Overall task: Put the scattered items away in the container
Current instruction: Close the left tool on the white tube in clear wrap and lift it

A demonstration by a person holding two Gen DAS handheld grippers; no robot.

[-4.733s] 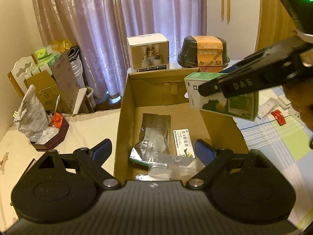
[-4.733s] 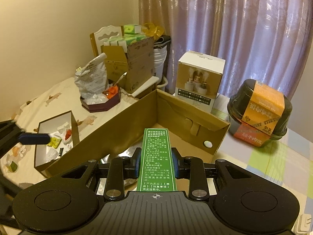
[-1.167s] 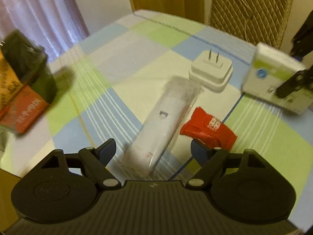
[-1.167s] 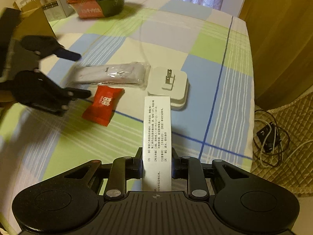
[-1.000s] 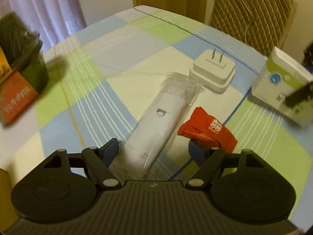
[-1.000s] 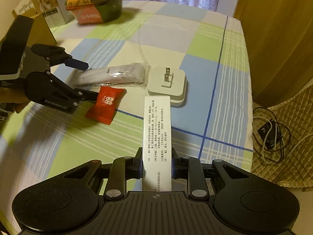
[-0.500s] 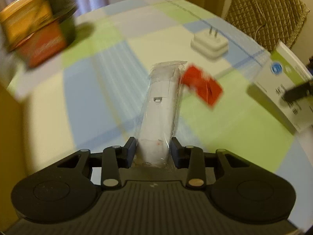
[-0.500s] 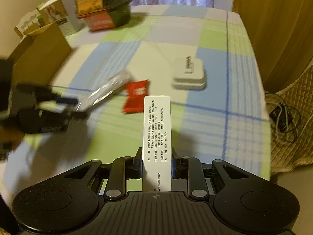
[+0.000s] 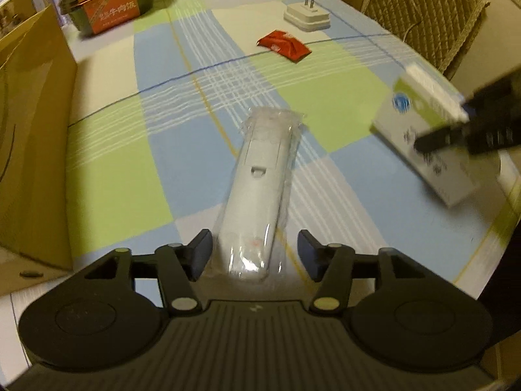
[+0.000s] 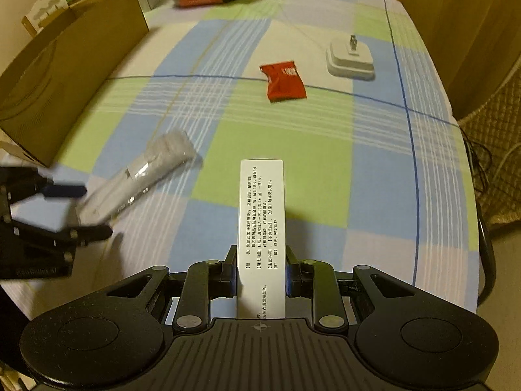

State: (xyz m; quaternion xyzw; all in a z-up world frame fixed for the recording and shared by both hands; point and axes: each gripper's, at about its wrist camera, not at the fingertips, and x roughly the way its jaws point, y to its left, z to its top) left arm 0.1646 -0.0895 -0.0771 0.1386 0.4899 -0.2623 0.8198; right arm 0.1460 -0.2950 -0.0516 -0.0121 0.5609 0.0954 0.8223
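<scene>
Between the parted fingers of the left claw (image 9: pixel 254 255) lies a long white item in clear wrap (image 9: pixel 260 192); the right claw (image 10: pixel 260 275) is clamped on a white printed box (image 10: pixel 261 224) over the checked worktop (image 10: pixel 312 150).

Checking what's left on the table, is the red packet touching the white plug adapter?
No: in the right wrist view the red packet lies apart from the white plug adapter, with bare tablecloth between them.
</scene>
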